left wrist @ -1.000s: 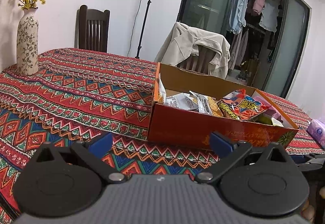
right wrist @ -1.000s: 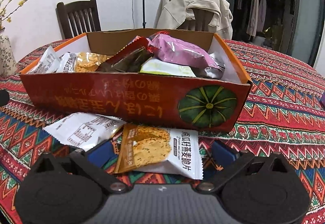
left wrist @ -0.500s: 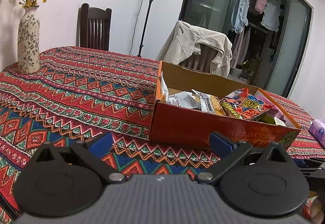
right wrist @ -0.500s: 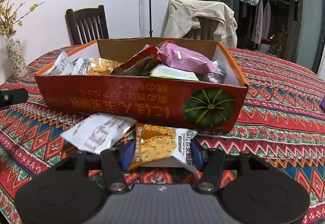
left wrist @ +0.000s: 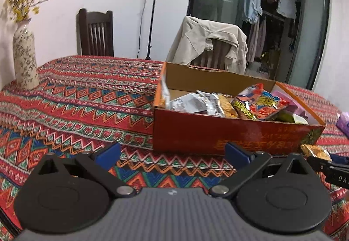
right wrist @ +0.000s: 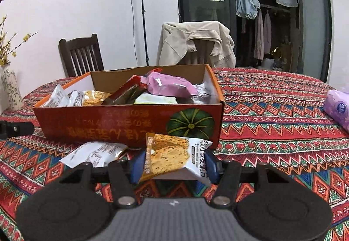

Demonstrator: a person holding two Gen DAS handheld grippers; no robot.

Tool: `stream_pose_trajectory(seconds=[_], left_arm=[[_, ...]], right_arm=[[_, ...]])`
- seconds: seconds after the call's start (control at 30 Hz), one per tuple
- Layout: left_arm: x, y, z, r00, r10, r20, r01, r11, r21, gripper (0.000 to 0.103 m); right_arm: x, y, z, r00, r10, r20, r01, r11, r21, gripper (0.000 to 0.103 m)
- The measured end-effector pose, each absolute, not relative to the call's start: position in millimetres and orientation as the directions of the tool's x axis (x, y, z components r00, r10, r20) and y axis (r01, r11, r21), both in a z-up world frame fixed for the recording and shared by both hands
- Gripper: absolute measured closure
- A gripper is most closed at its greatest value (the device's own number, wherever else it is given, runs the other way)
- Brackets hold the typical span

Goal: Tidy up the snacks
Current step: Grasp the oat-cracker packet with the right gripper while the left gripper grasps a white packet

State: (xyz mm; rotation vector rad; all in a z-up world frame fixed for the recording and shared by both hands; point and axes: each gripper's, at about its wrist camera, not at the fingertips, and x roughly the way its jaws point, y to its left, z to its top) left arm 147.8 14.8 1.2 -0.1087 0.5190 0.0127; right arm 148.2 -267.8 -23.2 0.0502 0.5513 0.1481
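Your right gripper has its fingers clenched on the oat packet, lifted just before the box. Your left gripper hovers released over the bench.

A white and orange oat-crisp packet is raised off the tabletop, tilted, just before the red cardboard box filled with mixed snack packets. Another white packet lies flat beside the box's front wall.
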Motion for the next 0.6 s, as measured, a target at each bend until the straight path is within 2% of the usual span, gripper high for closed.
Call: stream_pose_trajectory(seconds=[0.3, 0.6], left_arm=[[160.9, -40.1, 13.9, 0.853, -0.042, -0.52, 0.035, 0.999, -0.024, 0.0], [178.3, -93.8, 0.7, 0.822, -0.033, -0.568, 0.082, 0.995, 0.061, 0.0]], right_arm=[[143.1, -280.3, -19.7, 0.861, 0.132, -0.491, -0.082, 0.989, 0.122, 0.047], [144.7, -295.1, -20.3, 0.865, 0.079, -0.496, 0.002, 0.987, 0.161, 0.047]])
